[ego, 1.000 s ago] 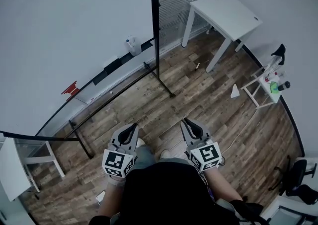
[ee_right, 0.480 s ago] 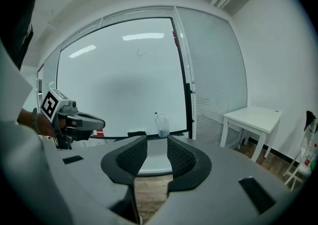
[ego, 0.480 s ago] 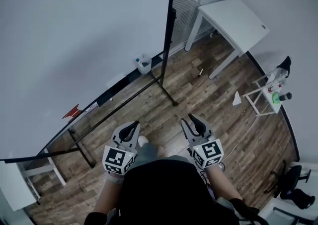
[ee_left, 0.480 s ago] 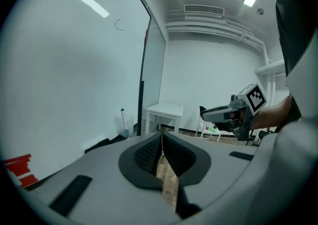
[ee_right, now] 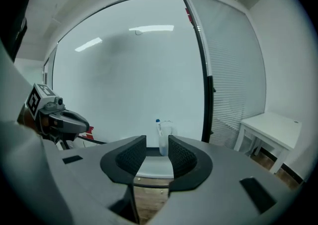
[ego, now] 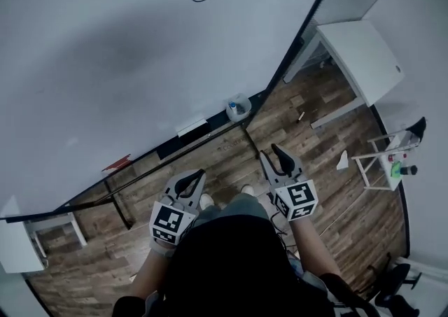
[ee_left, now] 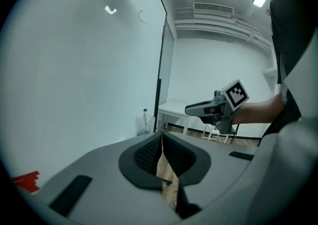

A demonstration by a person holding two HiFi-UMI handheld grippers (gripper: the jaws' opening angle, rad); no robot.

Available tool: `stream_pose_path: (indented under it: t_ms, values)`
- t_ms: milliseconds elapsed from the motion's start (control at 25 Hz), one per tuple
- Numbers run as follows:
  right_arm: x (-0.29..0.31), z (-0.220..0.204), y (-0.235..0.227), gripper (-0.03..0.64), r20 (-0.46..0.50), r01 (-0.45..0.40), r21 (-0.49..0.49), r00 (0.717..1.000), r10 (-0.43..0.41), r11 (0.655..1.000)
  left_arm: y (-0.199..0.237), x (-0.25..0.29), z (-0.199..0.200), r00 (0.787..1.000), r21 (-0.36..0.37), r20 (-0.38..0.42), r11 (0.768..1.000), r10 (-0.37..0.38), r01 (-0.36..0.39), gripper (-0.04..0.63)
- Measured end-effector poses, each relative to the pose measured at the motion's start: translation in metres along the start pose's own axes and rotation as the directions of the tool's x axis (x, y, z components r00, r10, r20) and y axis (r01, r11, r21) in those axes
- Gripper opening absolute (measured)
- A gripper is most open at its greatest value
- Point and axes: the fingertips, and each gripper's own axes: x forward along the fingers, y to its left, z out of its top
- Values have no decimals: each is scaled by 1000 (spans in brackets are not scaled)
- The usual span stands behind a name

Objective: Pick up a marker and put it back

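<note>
Right gripper (ee_right: 157, 145) jaws, just now opening, stand wide and empty, marker (ee_right: 158, 128) upright in far cup (ee_right: 168, 130) centred beyond them; left gripper (ee_left: 161, 137) closed, empty; best advance straight, pinch above rim.

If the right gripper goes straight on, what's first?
Probably the clear marker cup on the whiteboard ledge, though depth is unclear. The right gripper's jaws have just been opening, nothing between them.
</note>
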Motion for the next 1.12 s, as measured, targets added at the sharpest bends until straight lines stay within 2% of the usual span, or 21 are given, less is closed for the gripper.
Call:
stream_pose_path:
  t_ms: [200,320,640,800,880,1120]
  values:
    - [55,6,-5,152,-55,-123,-62,991,119,991,22,4,0,994,-36,0,994,106,-106,23]
    - [82,4,-8,156,-94,-201,-92,977,192,975,35,6,0,980,-80,-3,976,201,-201,23]
    - [137,10,-7,156,-171,-389,-177,917,361,904,52,9,-1,915,-178,-9,899,404,-399,23]
    - [151,10,2,156,-213,-472,-221,877,431,853,52,5,-5,866,-231,-34,839,499,-492,23]
    - [156,9,5,156,-234,-502,-239,861,452,831,48,4,-8,846,-248,-47,814,531,-524,23]
    - [169,6,7,155,-268,-532,-277,842,468,800,45,-1,-10,810,-272,-55,772,584,-575,23]
